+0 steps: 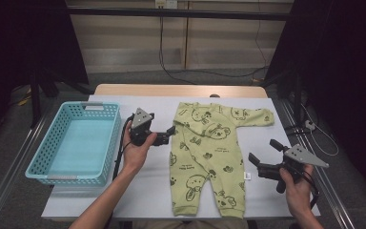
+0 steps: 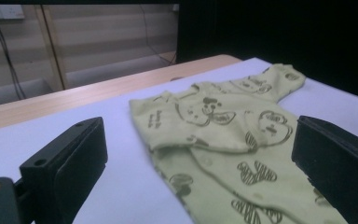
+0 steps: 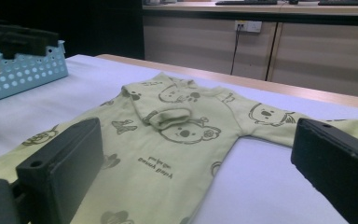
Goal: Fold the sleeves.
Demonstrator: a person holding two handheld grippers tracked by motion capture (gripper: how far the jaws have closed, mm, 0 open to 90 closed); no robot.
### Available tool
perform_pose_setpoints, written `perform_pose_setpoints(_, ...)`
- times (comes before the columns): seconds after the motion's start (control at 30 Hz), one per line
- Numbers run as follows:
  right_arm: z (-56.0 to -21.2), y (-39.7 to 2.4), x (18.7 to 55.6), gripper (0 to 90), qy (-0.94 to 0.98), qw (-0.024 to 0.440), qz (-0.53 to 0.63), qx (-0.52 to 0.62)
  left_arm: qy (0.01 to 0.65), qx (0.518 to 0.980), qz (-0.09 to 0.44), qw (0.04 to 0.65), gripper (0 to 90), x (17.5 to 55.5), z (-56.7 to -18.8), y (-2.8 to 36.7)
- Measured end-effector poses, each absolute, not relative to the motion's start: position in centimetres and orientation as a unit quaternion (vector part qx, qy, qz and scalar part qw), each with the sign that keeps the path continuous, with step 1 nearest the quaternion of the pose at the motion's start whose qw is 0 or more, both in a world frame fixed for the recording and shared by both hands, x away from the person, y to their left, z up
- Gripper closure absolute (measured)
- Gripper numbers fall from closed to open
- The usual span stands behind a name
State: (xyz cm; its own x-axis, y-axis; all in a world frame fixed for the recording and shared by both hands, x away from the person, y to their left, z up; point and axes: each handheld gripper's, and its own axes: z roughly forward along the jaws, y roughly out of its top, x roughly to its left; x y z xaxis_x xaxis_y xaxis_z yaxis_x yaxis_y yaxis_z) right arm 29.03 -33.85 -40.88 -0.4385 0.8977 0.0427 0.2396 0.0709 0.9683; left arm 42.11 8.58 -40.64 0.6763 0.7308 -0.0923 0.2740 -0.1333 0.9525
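we take the green baby romper [image 1: 209, 157] as our landmark: it lies flat on the white sheet of the counter [image 1: 138, 195], neck end away from the person, legs toward the person's edge. one sleeve [image 1: 252, 116] stretches out straight on its right side; the other sleeve [image 1: 198, 128] is folded in across the chest.

just to the left of the romper, level with its chest, we see the left hand-held gripper [image 1: 171, 131] in the person's left hand [image 1: 136, 150]. its jaws point at the folded sleeve and stand wide apart with nothing between them; in the left gripper view the folded sleeve [image 2: 205, 126] lies ahead of the jaws, and we cannot tell whether a tip touches the cloth.

to the right of the romper, beside its legs and apart from the cloth, the right hand-held gripper [image 1: 262, 152] sits in the right hand [image 1: 298, 183], jaws also spread wide and empty. in the right gripper view the romper [image 3: 168, 154] lies ahead of it.

further left of the romper, past the left hand, a light blue basket [image 1: 52, 143] rests on the counter.
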Motion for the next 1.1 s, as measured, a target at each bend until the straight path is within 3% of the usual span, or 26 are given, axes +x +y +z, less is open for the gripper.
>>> perform_pose_setpoints(0.3, -40.5, -34.9, 32.0, 1.4, 0.650, 0.318, 0.527, 0.447, 0.322, 0.730, 0.202, 0.568, 3.3, 39.2, -40.8, 10.1)
perform_pose_setpoints(1.1, -37.6, -37.9, 37.8, 1.7, 0.666, 0.365, 0.469, 0.450, 0.363, 0.690, 0.227, 0.584, 3.2, 32.9, -40.9, 15.7)
